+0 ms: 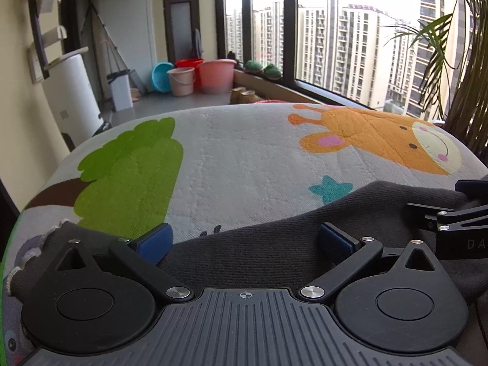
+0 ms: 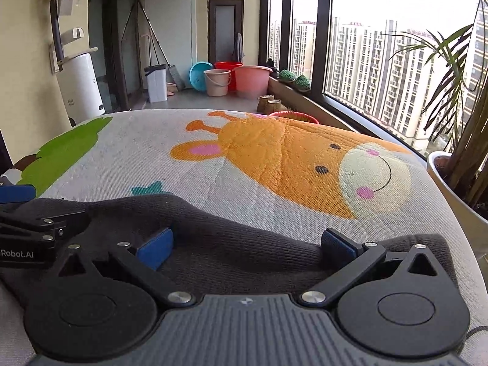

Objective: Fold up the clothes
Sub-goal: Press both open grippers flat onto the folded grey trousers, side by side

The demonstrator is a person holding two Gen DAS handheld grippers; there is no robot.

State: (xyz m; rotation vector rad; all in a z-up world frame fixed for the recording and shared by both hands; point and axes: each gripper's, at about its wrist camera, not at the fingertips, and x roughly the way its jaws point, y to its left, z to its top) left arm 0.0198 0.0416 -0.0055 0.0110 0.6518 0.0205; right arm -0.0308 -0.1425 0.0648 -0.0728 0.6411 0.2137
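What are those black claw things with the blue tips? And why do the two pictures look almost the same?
Those are grabbers, a bit like big tongs. A person holds one in each hand, and each has a little camera looking out along its two fingers. One picture comes from the left gripper, the other from the right gripper. They sit side by side, so each camera catches a bit of the other.

The blue bits are soft pads for gripping. Both grabbers are open wide, holding nothing.

Under them lies a dark grey knitted garment, the thing to be folded. It rests on a padded mat printed with an orange giraffe and a green tree. Behind are buckets and a window.
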